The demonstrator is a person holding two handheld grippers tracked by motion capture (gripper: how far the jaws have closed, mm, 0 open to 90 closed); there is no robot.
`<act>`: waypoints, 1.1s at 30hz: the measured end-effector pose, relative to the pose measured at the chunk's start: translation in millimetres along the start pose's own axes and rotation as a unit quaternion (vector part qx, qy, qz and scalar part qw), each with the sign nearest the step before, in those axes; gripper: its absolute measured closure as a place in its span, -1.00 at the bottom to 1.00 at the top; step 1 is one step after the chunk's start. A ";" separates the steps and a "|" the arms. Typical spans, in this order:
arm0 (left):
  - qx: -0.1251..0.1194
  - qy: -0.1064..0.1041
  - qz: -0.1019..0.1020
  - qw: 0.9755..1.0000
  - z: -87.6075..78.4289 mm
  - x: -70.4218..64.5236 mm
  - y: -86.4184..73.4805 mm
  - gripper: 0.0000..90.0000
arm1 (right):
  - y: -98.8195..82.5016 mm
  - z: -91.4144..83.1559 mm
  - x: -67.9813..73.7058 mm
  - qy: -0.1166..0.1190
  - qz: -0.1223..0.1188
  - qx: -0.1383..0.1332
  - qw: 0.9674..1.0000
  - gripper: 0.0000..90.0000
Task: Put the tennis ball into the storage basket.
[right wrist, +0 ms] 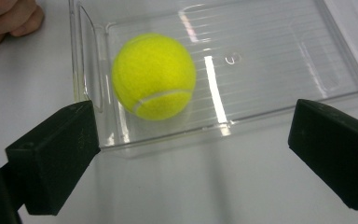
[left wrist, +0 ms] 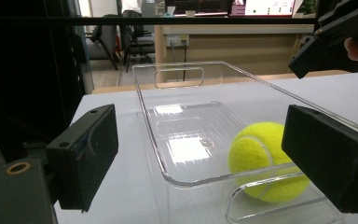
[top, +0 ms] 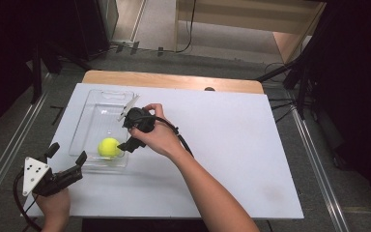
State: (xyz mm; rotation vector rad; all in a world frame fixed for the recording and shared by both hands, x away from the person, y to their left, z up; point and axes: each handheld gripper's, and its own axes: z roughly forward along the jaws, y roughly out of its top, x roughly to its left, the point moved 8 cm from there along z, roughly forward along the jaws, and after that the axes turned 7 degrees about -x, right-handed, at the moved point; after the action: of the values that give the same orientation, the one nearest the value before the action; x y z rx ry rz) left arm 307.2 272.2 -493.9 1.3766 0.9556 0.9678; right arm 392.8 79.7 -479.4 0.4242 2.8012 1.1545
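Yellow ball point(top: 109, 147) in clear tray point(top: 94, 123) (near end), both hand-held grippers point(top: 66, 162) point(top: 128, 123) released.

- The clear tray point(top: 92, 126) is sitting on the tabletop's point(top: 232, 145) left part, its walls fencing the tennis ball point(top: 109, 147) at the near end.
- The right gripper point(top: 134, 126) is hovering over that end, crowding access from above.
- The tabletop's right half is lying open.

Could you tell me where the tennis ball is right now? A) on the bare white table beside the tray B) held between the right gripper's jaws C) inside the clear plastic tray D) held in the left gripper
C: the tennis ball rests on the floor of the clear tray, and both the right gripper and the left gripper have their jaws spread wide with nothing between them.
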 end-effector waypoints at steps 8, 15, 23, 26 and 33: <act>0.000 -0.001 0.000 1.000 0.1 -0.1 -0.1 -0.75 | -11.3 -13.9 -5.9 -0.010 0.013 -0.021 1.000 -0.98; 0.001 -0.001 0.002 1.000 0.0 -0.1 -0.2 -0.75 | -24.3 -26.8 -10.3 -0.023 0.031 -0.032 0.999 -0.98; 0.002 0.000 0.004 1.000 0.0 -0.2 -0.3 -0.75 | -41.6 -42.0 -16.3 -0.035 0.053 -0.044 0.997 -1.00; 0.005 0.001 0.004 1.000 -0.3 -0.2 -0.6 -0.75 | -47.7 -49.2 -19.3 -0.042 0.056 -0.048 0.996 -1.00; 0.004 0.001 0.003 1.000 -0.1 -0.2 -0.5 -0.75 | -59.5 -63.6 -21.2 -0.056 0.072 -0.058 0.994 -1.00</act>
State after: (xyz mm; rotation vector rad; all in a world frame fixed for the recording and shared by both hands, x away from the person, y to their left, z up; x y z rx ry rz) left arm 307.0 272.0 -494.4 1.3861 0.9574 0.9711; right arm 388.5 -9.8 -476.4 0.6665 2.6297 1.2695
